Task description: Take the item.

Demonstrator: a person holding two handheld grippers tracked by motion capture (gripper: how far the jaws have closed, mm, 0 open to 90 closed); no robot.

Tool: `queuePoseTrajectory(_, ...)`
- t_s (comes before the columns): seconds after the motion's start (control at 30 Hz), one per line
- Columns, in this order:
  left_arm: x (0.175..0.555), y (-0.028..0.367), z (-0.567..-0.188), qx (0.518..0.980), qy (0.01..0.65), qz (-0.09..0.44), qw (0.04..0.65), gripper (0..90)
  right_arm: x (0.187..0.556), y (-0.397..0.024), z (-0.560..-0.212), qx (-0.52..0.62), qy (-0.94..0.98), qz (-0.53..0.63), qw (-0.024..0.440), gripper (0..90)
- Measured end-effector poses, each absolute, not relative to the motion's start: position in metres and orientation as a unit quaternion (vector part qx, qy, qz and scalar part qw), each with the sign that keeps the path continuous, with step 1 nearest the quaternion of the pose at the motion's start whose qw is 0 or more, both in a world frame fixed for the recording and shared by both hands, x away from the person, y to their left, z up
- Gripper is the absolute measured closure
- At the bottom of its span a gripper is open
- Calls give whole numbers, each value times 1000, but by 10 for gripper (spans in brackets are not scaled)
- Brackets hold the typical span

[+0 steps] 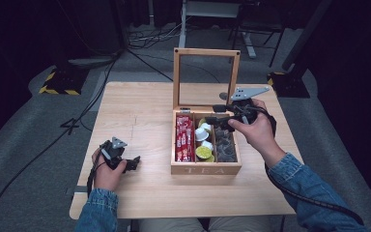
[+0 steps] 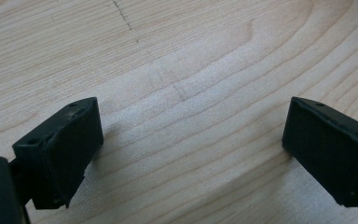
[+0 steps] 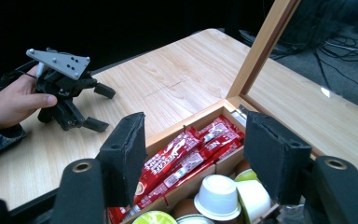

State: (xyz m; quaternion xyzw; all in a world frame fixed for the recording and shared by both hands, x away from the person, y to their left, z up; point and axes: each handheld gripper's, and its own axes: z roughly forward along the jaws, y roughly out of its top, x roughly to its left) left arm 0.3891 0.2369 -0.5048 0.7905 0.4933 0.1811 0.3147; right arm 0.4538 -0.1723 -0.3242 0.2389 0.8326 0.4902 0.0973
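Observation:
A wooden tea box (image 1: 206,169) stands open on the table, its glass lid (image 1: 176,77) upright at the back. Its left compartment holds red sachets (image 1: 184,139), the middle one white cups (image 1: 203,133) and a green capsule (image 1: 204,152), the right one dark packets (image 1: 224,145). My right gripper (image 1: 211,121) hovers over the box's back part, open with nothing between its jaws. In the right gripper view its jaws (image 3: 196,128) frame the red sachets (image 3: 182,158) and a white cup (image 3: 218,196). My left gripper (image 1: 135,162) rests open on bare wood (image 2: 191,135).
The wooden table (image 1: 140,106) has free room left of and behind the box. The upright lid frame (image 3: 261,51) rises just beyond my right gripper. Cables and stand feet lie on the grey floor (image 1: 38,125) around the table.

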Motion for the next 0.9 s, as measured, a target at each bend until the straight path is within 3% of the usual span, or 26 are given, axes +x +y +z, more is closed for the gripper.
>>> queuePoseTrajectory(0.9, 389, 237, -505, 791, 493, 181, 314, 53, 456, -132, -377, 236, 867, 435, 57, 405)
